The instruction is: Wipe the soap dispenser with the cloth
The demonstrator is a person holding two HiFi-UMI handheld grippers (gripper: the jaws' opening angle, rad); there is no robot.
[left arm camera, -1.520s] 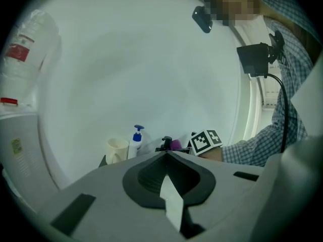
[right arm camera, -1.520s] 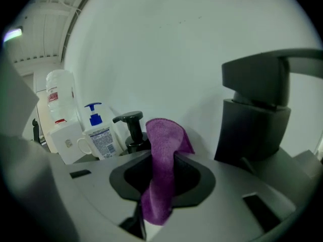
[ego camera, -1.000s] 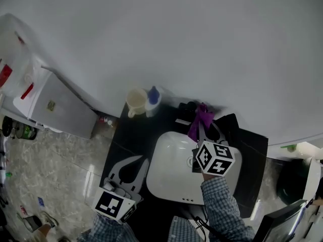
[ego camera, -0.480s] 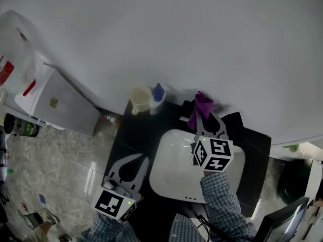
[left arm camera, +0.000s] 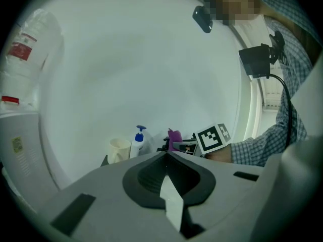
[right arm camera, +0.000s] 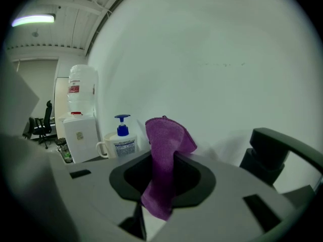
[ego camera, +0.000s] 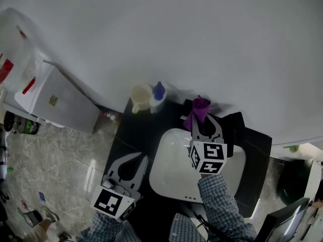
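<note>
The soap dispenser [ego camera: 158, 97], a white bottle with a blue pump, stands at the back left of the black counter beside a cream mug [ego camera: 140, 97]. It also shows in the right gripper view [right arm camera: 122, 139] and the left gripper view [left arm camera: 138, 141]. My right gripper [ego camera: 200, 110] is shut on a purple cloth [ego camera: 196, 114] over the back rim of the white basin, right of the dispenser and apart from it. The cloth [right arm camera: 164, 165] hangs folded between its jaws. My left gripper [ego camera: 131, 161] is low at the counter's left front, shut with nothing in it.
A white basin [ego camera: 174, 173] fills the counter's middle, with a black faucet [right arm camera: 272, 153] at its back. A water cooler with a bottle [ego camera: 45, 100] stands on the left against the white wall. A tiled floor lies to the left.
My right gripper with the purple cloth has moved away from me and a little left, from over the basin toward the wall. The left gripper has barely moved.
</note>
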